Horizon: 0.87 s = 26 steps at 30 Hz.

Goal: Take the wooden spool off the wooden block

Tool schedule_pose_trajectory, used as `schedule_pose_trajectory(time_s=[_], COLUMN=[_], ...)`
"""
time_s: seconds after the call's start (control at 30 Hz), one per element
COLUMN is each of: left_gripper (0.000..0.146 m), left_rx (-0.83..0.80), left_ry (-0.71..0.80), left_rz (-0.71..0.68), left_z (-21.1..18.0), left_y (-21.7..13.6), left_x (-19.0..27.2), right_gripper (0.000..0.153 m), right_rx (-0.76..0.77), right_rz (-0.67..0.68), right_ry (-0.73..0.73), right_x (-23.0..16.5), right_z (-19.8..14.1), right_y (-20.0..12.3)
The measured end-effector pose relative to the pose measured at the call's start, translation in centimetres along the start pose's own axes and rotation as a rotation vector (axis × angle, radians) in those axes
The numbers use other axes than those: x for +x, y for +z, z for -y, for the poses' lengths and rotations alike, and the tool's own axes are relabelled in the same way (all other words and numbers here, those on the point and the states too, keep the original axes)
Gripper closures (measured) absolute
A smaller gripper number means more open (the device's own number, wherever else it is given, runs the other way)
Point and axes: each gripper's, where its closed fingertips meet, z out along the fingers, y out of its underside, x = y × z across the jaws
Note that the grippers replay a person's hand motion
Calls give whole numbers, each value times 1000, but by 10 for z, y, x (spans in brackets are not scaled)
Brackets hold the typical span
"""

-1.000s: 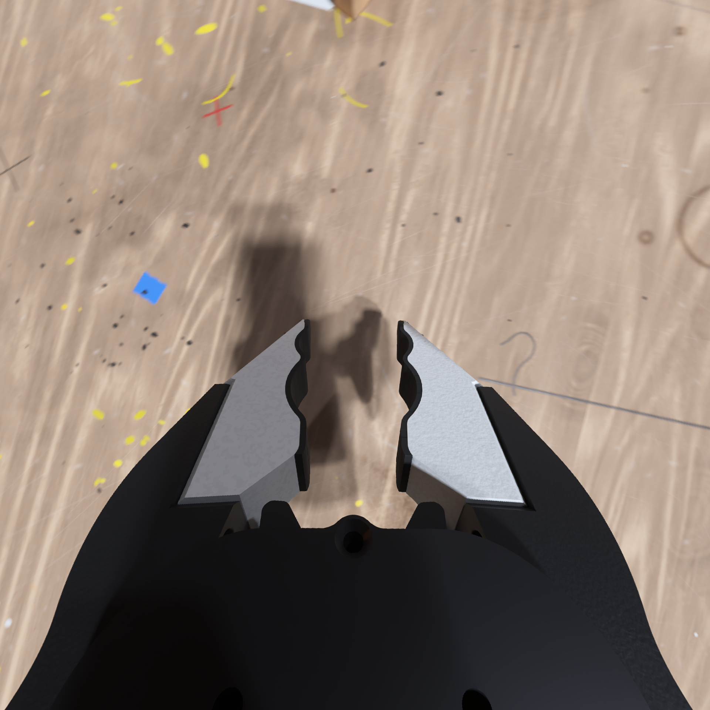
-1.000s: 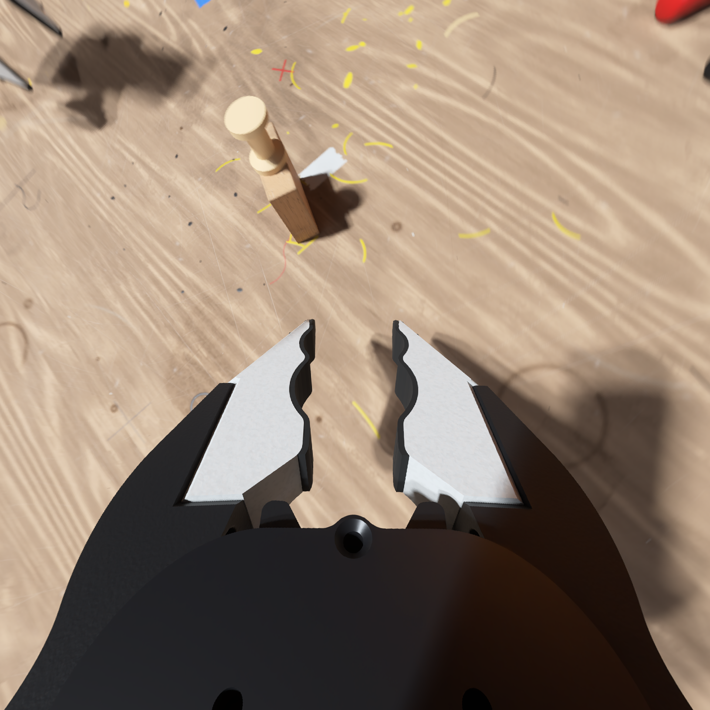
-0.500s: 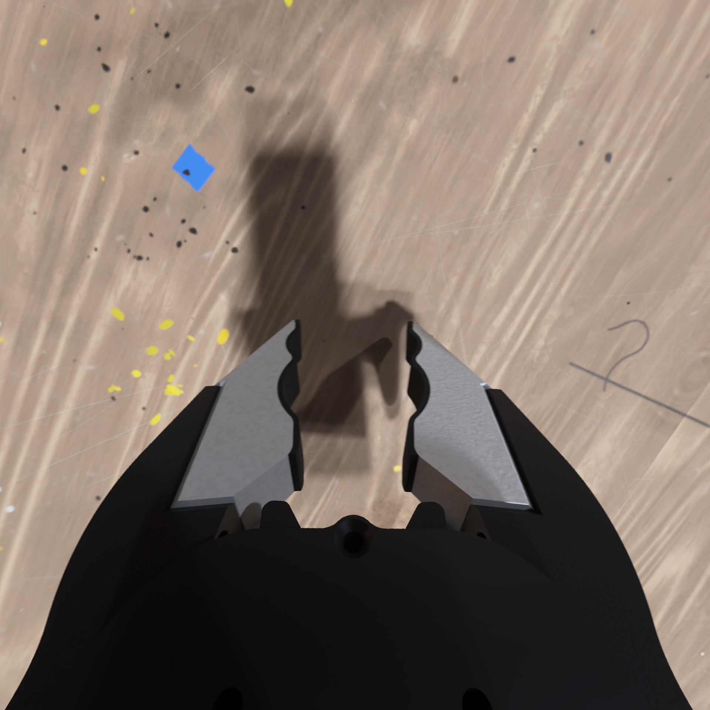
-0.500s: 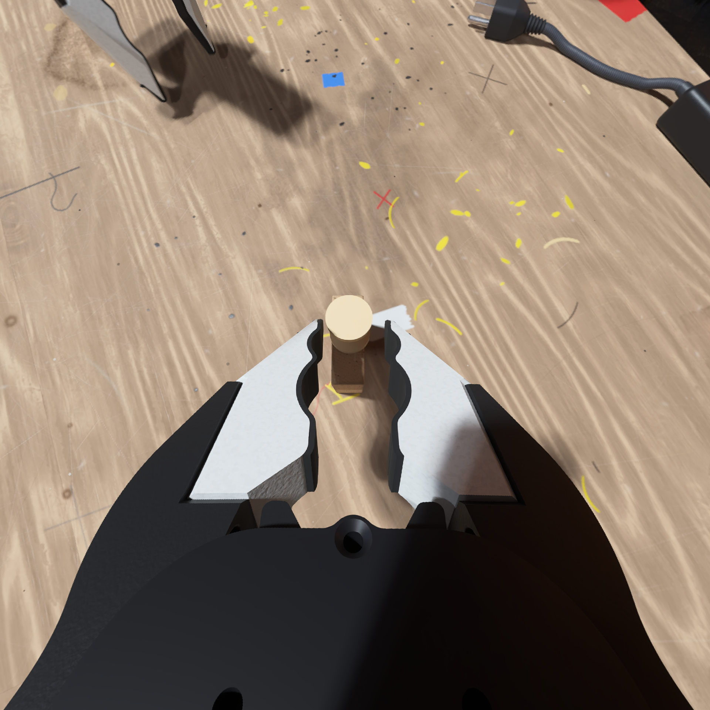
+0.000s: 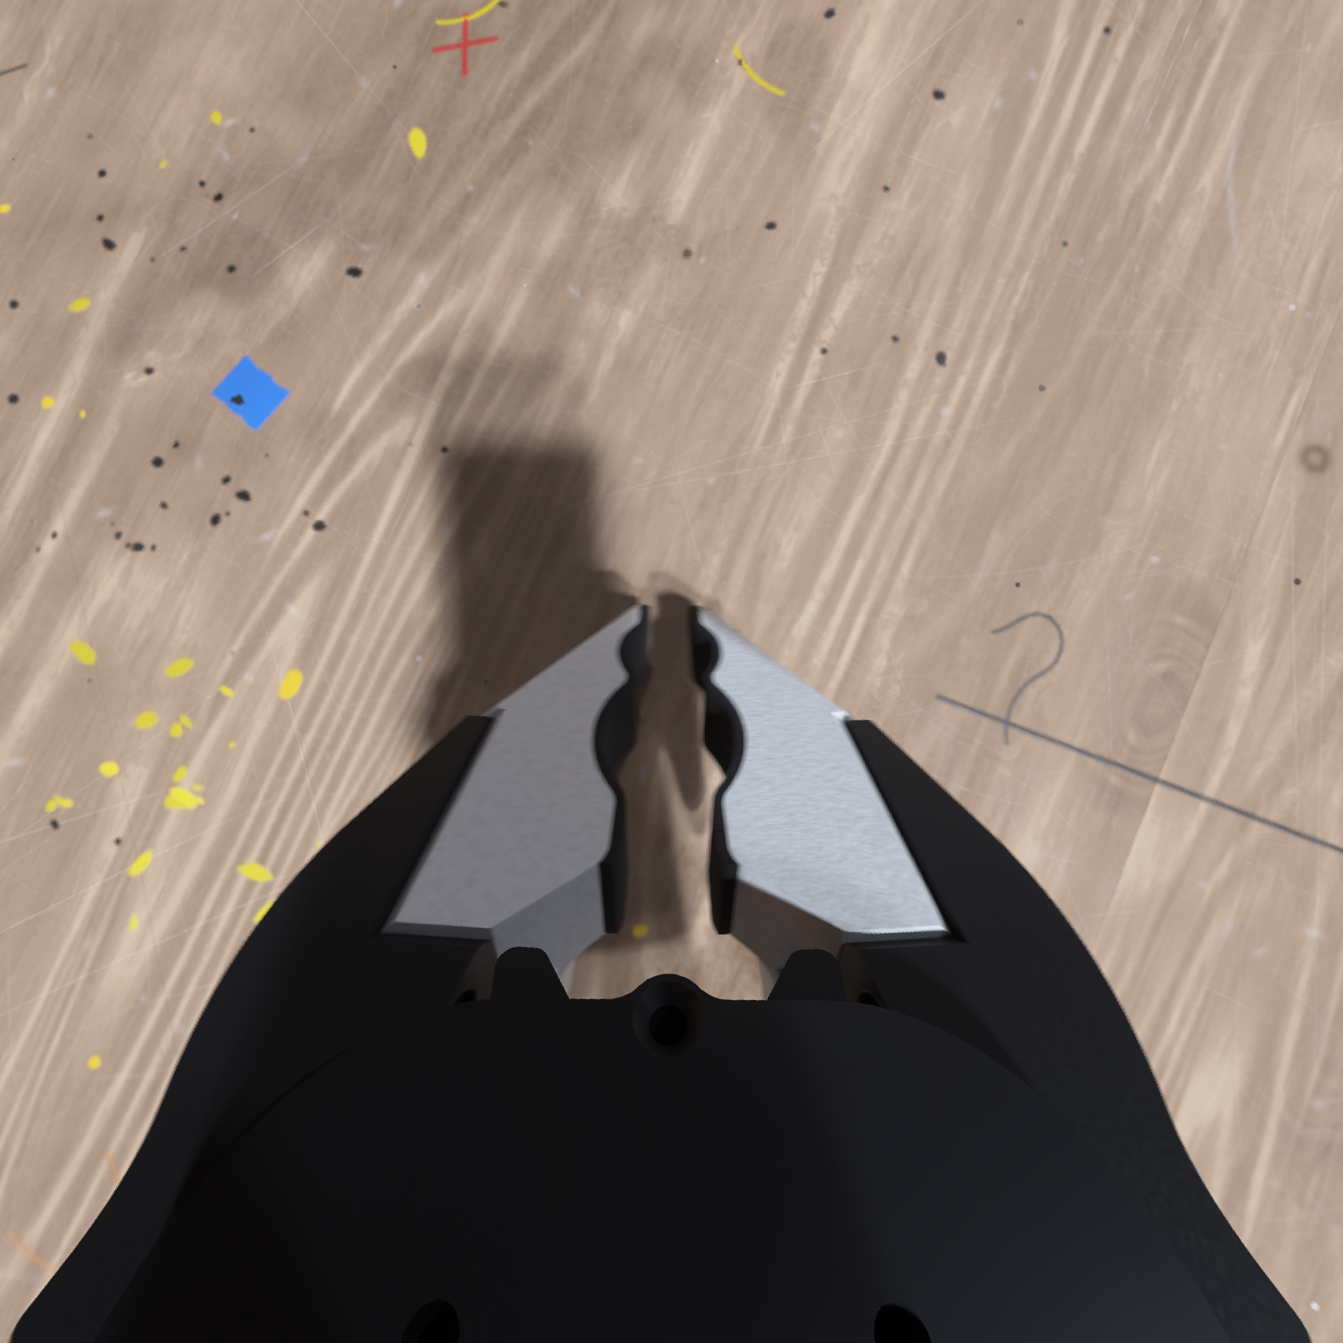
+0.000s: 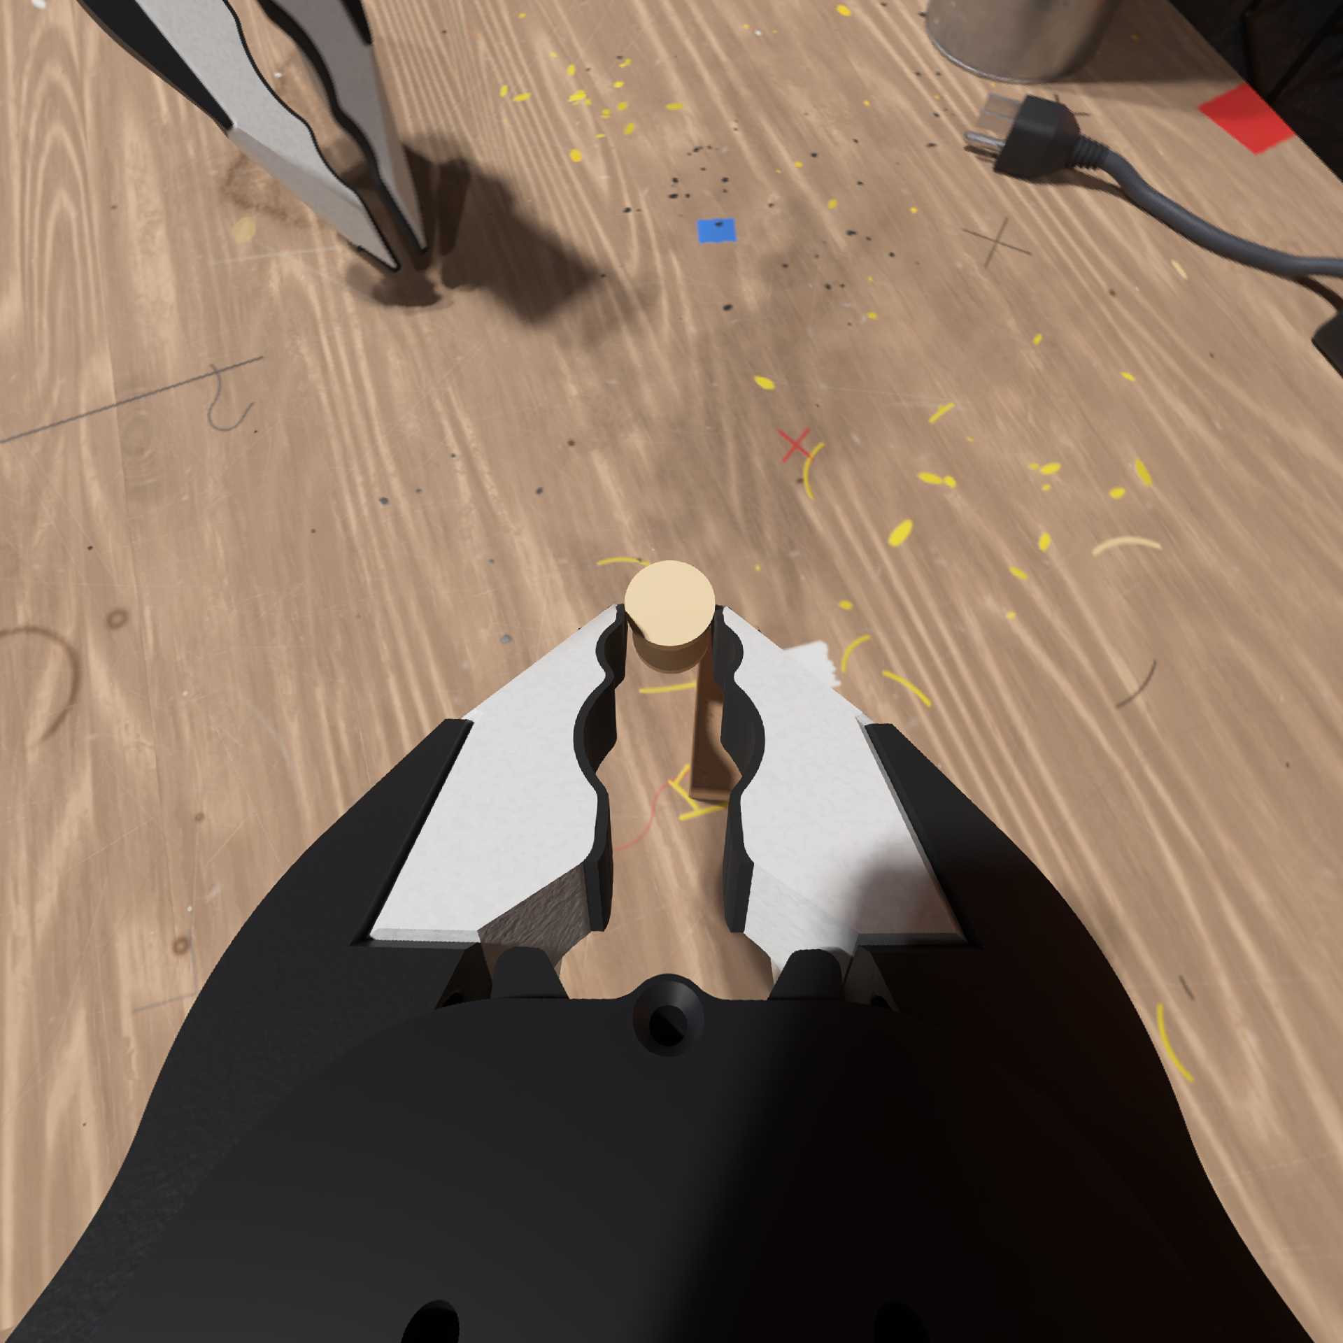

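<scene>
Your right claw (image 6: 669, 618) seems clamped on the pale round wooden spool (image 6: 669, 605) atop the upright brown wooden block (image 6: 708, 734), so lift straight up; your left claw (image 5: 668, 614), nearly closed, holds nothing.

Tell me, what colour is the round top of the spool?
Pale cream, lighter than the brown block beneath. The spool shows best in the right wrist view.

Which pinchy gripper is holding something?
The right hand-held gripper: its fingertips pinch the wooden spool above the wooden block. The left hand-held gripper holds nothing.
</scene>
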Motion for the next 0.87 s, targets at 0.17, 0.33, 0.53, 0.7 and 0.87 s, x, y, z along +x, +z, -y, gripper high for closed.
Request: schedule_pose_trajectory(time_s=[0.17,0.33,0.53,0.7,0.87], left_gripper=[82,106,144,142,85], left_rx=[-62,-35,52,79,11], left_ry=[29,60,-2,-5,7], left_rz=[52,73,12,6,86], left_z=[-9,-5,1,4,3], left_y=[0,3,1,0,-3], left_x=[3,8,12,12,-6], right_gripper=[130,130,130,130,130], right_rx=[-15,-26,19,-14,-93], right_rz=[25,50,120,129,137], right_ry=[-69,-107,-190,-396,-513], right_x=[-13,-22,-46,-72,-84], right_z=[13,21,34,45,46], right_y=[11,22,31,52,79])
